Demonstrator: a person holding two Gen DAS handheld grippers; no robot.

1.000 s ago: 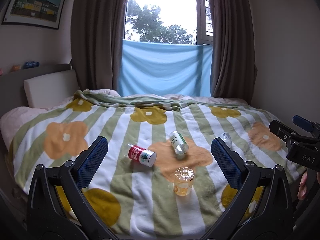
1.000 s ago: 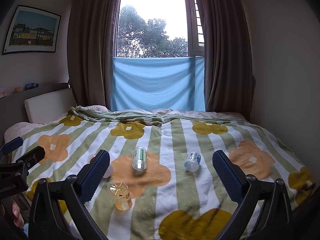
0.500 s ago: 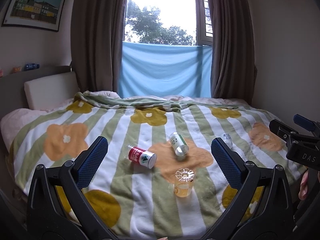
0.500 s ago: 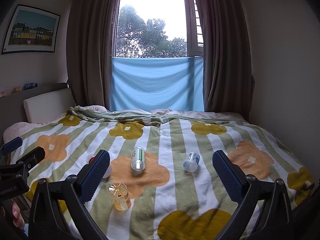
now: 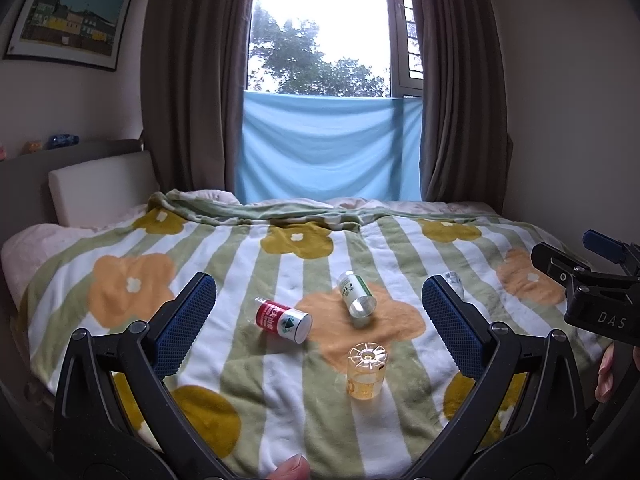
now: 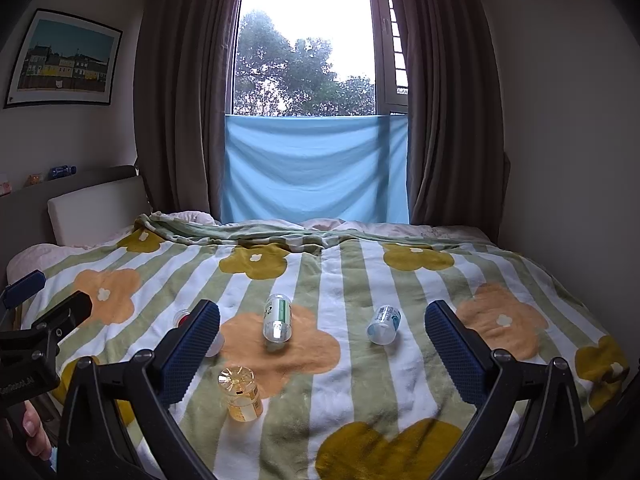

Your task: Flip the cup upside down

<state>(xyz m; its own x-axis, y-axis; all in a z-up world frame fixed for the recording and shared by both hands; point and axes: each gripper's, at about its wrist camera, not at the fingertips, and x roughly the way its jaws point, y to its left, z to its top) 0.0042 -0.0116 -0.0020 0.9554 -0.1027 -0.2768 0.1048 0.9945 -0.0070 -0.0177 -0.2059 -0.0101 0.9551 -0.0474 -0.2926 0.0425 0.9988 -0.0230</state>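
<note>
On the bed [image 5: 120, 240], a flowered blanket [image 5: 240, 384] carried four small containers. Furthest left lay a red cup [image 5: 283, 319] on its side, mouth toward the near edge. Next to it, on an orange flower, a green-labelled cup [image 5: 355, 294] also lay tipped over. Nearest of all stood the amber cup [image 5: 366, 372], apparently already bottom-up, its ribbed base facing the ceiling. Well to the right, a blue-labelled cup [image 6: 384, 324] rested on its side.

The left gripper [image 5: 318, 322] hung above the near edge with its jaws spread wide and nothing between them, framing the red and amber cups. The right gripper [image 6: 322, 346], equally wide and empty, was held level with it. Both seemed kept back and open to choose the next cup, probably one lying sideways.
</note>
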